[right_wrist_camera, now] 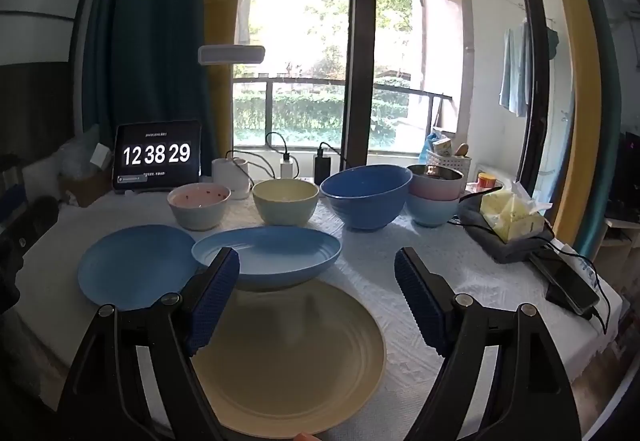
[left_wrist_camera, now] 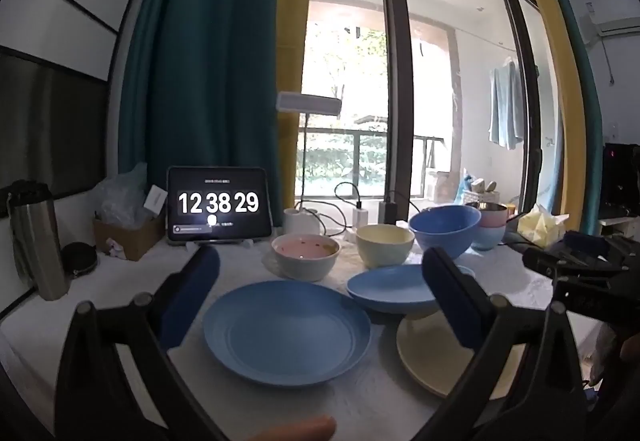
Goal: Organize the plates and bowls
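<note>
A flat blue plate [left_wrist_camera: 286, 333] [right_wrist_camera: 134, 267] lies at the front left of the white tablecloth. A deeper blue dish [left_wrist_camera: 394, 287] [right_wrist_camera: 276, 253] rests on the far edge of a yellow plate [left_wrist_camera: 444, 357] [right_wrist_camera: 288, 357]. Behind them stand a pink-lined bowl [left_wrist_camera: 305, 255] [right_wrist_camera: 199, 206], a yellow bowl [left_wrist_camera: 384, 244] [right_wrist_camera: 285, 206], a large blue bowl [left_wrist_camera: 444, 232] [right_wrist_camera: 366, 196] and a pink bowl stacked in a pale blue one [right_wrist_camera: 434, 197]. My left gripper [left_wrist_camera: 320, 293] is open above the blue plate, holding nothing. Over the yellow plate my right gripper [right_wrist_camera: 318, 295] is open and empty too.
A tablet [left_wrist_camera: 218, 203] [right_wrist_camera: 157, 156] showing a clock stands at the back left, with a steel flask [left_wrist_camera: 40, 241] and a cardboard box [left_wrist_camera: 128, 237] beside it. Chargers and cables [right_wrist_camera: 288, 165] line the window sill. A tissue pack [right_wrist_camera: 510, 219] and a phone [right_wrist_camera: 572, 285] lie at the right.
</note>
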A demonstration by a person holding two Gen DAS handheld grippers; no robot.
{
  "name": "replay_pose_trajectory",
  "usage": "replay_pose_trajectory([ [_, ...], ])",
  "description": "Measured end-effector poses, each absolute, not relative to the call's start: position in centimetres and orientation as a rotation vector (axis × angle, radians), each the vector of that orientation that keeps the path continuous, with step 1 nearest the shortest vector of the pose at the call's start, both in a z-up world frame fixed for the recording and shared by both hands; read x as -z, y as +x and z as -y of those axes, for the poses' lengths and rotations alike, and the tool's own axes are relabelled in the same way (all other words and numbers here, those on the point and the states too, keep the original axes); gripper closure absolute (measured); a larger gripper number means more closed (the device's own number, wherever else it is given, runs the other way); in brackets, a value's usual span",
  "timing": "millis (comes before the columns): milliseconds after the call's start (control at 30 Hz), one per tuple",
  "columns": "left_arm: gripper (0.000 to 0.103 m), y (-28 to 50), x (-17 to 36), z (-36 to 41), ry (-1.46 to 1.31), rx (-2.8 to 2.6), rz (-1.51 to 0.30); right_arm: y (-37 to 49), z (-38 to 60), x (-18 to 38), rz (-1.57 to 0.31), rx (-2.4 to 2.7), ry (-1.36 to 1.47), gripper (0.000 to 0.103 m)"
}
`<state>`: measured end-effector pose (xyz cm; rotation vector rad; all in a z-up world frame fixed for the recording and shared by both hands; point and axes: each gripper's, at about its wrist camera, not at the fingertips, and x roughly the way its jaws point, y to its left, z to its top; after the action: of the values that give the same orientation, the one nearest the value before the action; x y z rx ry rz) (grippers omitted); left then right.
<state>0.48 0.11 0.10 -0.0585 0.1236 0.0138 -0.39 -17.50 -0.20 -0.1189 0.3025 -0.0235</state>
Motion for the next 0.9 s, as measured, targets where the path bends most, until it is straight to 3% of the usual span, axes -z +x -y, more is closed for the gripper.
replay_pose_trajectory([
  [900,0.001,0.66,-0.17,-0.41,-0.072,-0.036,-0.144,-0.25,18.24,0.01,-0.297,0.03,-0.08,0.02],
])
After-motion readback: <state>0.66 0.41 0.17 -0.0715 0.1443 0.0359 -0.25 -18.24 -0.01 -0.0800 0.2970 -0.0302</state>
